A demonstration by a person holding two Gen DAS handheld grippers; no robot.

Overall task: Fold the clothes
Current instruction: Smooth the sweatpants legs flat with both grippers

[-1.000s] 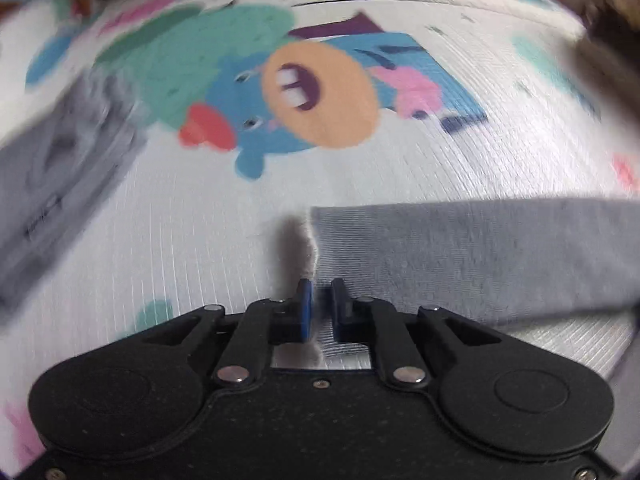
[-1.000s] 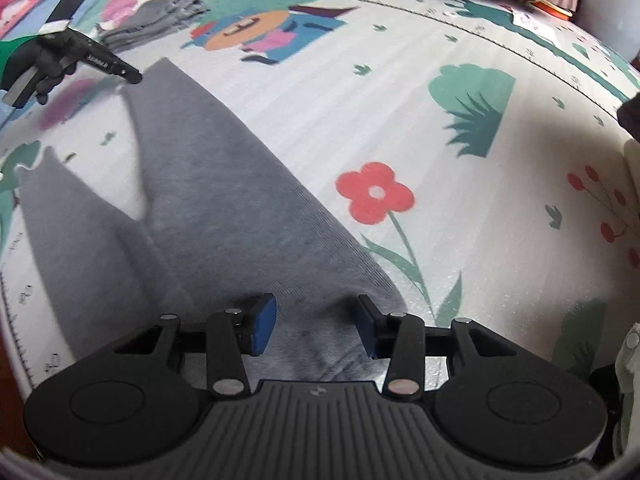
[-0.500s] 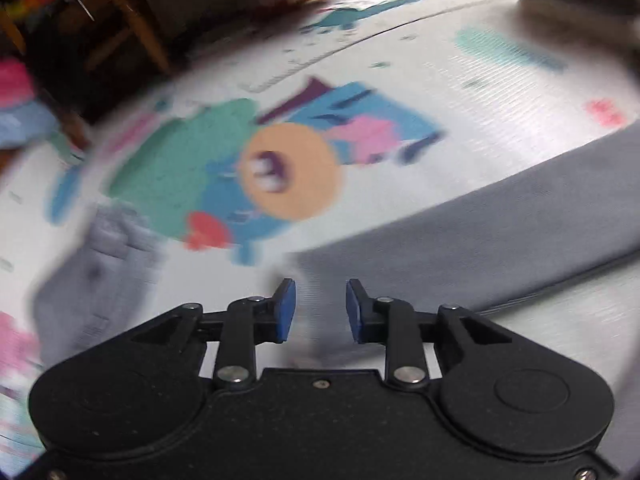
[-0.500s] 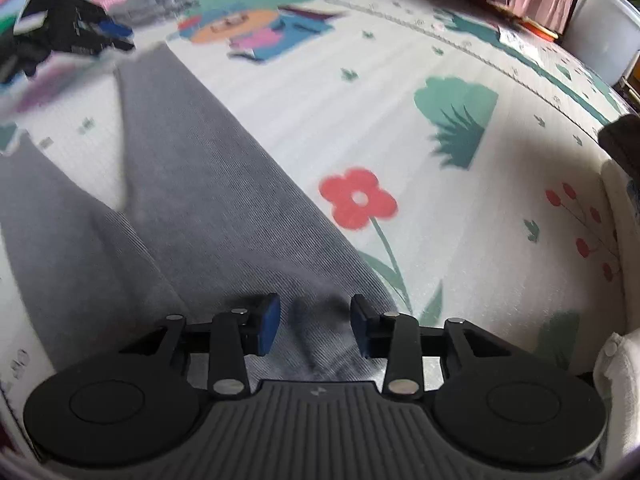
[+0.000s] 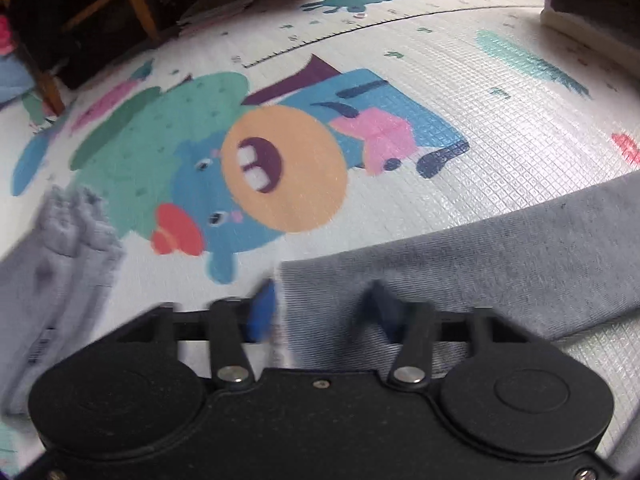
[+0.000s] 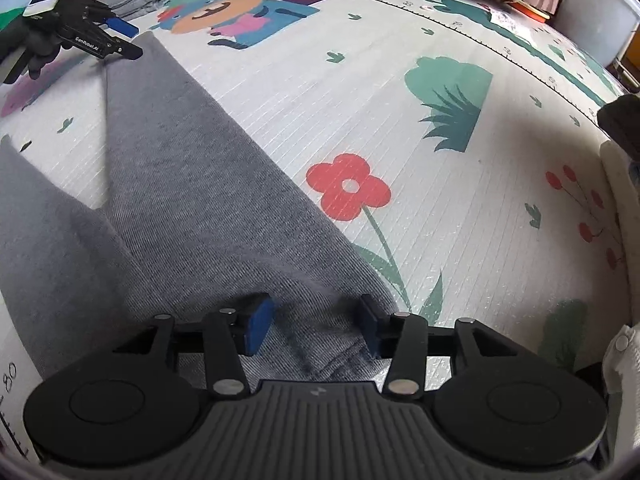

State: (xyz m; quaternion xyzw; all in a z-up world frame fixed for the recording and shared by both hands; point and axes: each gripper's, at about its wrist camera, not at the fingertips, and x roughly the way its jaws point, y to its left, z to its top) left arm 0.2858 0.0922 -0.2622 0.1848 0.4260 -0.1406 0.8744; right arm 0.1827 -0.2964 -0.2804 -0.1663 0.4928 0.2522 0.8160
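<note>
Left claw [image 5: 324, 316] opening, apparently over grey trouser leg [image 5: 480, 256] hem.

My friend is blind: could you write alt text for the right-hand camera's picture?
Grey trousers lie spread on a cartoon-printed play mat, their near end between the opening jaws of the right gripper. Far left, a gloved hand holds the left gripper at one leg's end.

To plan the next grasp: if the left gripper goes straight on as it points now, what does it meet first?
Probably the end of the grey trouser leg, lying between the opening jaws of the left gripper, with the play mat underneath.
</note>
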